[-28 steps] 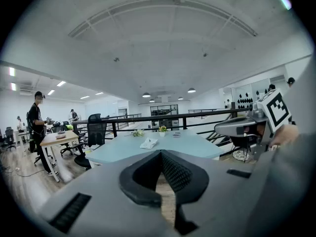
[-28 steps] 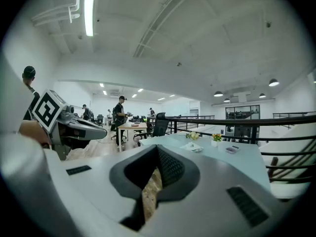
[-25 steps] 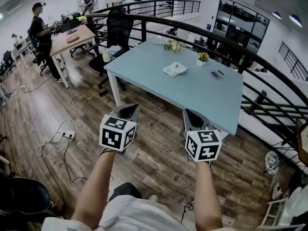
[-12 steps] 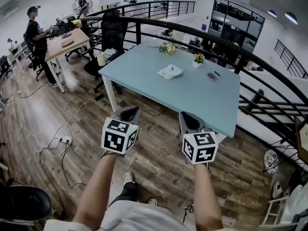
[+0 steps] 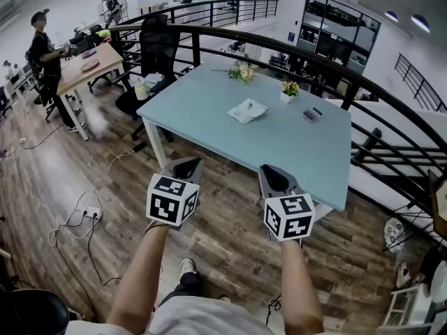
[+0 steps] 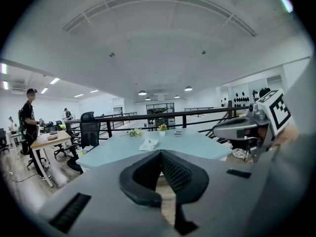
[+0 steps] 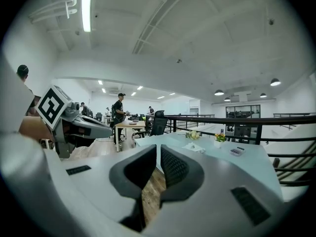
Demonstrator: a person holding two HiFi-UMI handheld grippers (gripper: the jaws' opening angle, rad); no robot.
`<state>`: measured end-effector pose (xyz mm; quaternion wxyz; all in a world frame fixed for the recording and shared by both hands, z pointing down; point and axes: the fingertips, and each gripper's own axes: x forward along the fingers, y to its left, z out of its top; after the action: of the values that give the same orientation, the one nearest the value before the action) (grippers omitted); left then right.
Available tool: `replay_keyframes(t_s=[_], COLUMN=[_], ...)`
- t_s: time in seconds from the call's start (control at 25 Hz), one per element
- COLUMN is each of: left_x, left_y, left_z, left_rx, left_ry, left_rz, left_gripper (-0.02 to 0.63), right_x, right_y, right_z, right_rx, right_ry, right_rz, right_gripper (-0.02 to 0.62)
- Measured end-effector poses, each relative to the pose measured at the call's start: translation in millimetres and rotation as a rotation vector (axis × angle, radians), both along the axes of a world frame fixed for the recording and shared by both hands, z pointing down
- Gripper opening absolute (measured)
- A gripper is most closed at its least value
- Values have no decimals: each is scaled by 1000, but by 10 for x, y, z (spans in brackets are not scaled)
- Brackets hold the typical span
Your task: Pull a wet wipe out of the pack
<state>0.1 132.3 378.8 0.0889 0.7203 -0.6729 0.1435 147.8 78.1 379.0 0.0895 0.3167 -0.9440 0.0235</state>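
The wet wipe pack (image 5: 246,110) is a white, crumpled-looking packet lying near the middle of the light blue table (image 5: 202,100). It also shows small and far off as the pack (image 6: 148,144) in the left gripper view and the pack (image 7: 196,147) in the right gripper view. My left gripper (image 5: 187,165) and right gripper (image 5: 268,172) are held side by side over the wooden floor, short of the table's near edge. Both point at the table. Each has its jaws shut with nothing between them.
On the table lie a flower bunch (image 5: 242,72), a small flower pot (image 5: 290,89) and a dark flat device (image 5: 312,114). A black railing (image 5: 391,114) curves behind it. An office chair (image 5: 157,47) and a wooden desk (image 5: 84,65) with a person (image 5: 42,47) stand at the left. Cables (image 5: 77,218) lie on the floor.
The person has walked forward, so both grippers are nearer the table's front edge and the table looks larger. Both grippers stay shut and empty.
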Motion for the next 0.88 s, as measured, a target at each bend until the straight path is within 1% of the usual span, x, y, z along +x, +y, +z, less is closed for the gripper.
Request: replay_keyframes(t_s=[0.16, 0.32, 0.72, 0.88], left_x=[-195, -384, -843, -963], left_y=[-228, -435, -936, -1103], left_z=[9, 36, -31, -6], left_rx=[-3, -11, 0, -4], left_ry=[-1, 4, 15, 24], left_rz=[12, 30, 99, 133], left_gripper=[-5, -5, -5, -5], right_x=[-193, -372, -790, -911], right_y=[-213, -399, -760, -866], right_z=[35, 56, 13, 3], right_rx=[-11, -20, -40, -50], right_ry=[1, 10, 19, 14], right_rz=[12, 33, 106, 137], right_gripper=[22, 55, 89, 126])
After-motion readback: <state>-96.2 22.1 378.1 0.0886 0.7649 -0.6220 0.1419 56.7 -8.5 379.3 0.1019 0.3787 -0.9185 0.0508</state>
